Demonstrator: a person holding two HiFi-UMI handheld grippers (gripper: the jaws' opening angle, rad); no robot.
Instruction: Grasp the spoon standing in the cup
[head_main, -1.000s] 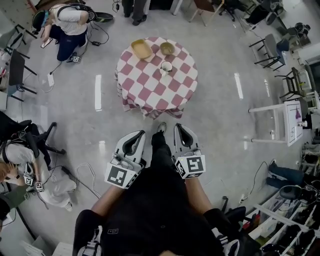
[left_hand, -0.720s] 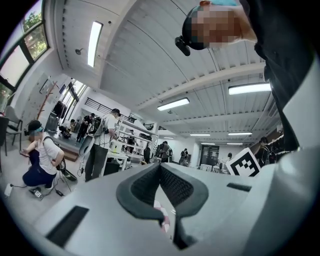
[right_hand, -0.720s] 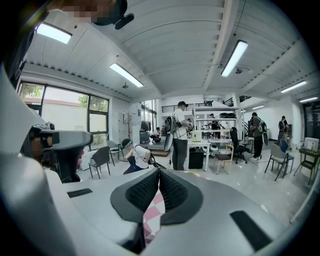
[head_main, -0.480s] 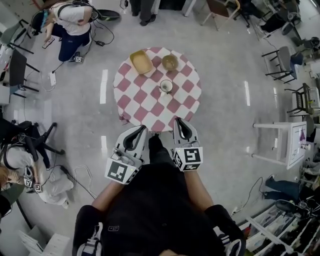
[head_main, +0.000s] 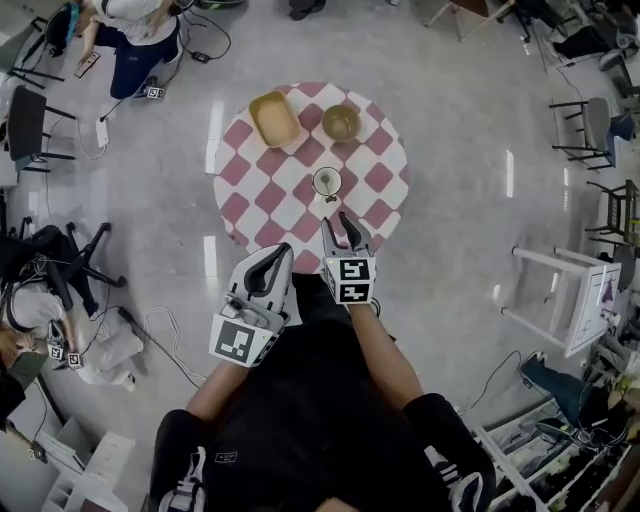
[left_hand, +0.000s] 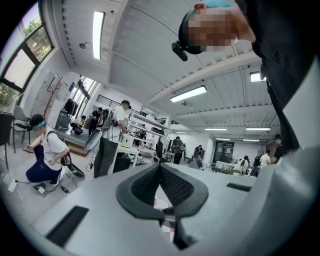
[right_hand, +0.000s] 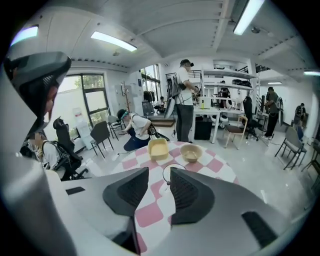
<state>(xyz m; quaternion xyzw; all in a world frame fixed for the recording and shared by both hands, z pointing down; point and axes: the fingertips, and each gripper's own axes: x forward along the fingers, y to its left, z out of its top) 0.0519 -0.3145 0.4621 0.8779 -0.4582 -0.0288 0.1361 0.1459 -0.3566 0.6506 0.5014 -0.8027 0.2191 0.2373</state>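
Observation:
A white cup (head_main: 327, 181) stands near the front of the round table with a red-and-white checked cloth (head_main: 258, 185). A thin spoon handle seems to lean from it, too small to make out well. My right gripper (head_main: 337, 220) reaches over the table's near edge, just short of the cup. Its jaws are opening and nothing is between them. In the right gripper view the cup (right_hand: 173, 171) shows just beyond the gap of the right gripper (right_hand: 159, 176). My left gripper (head_main: 284, 252) hangs back near my body, shut and empty; its tips meet in the left gripper view (left_hand: 160, 167).
A yellow rectangular dish (head_main: 275, 118) and a tan bowl (head_main: 341, 122) sit at the table's far side. A crouching person (head_main: 135, 35) and cables are at the far left. Office chairs (head_main: 60, 265) stand left, a white side table (head_main: 565, 300) and more chairs right.
I have walked up to the table, which now lies much closer. The right gripper has swung forward over the table edge and its jaws have parted. The left gripper stayed shut by my body.

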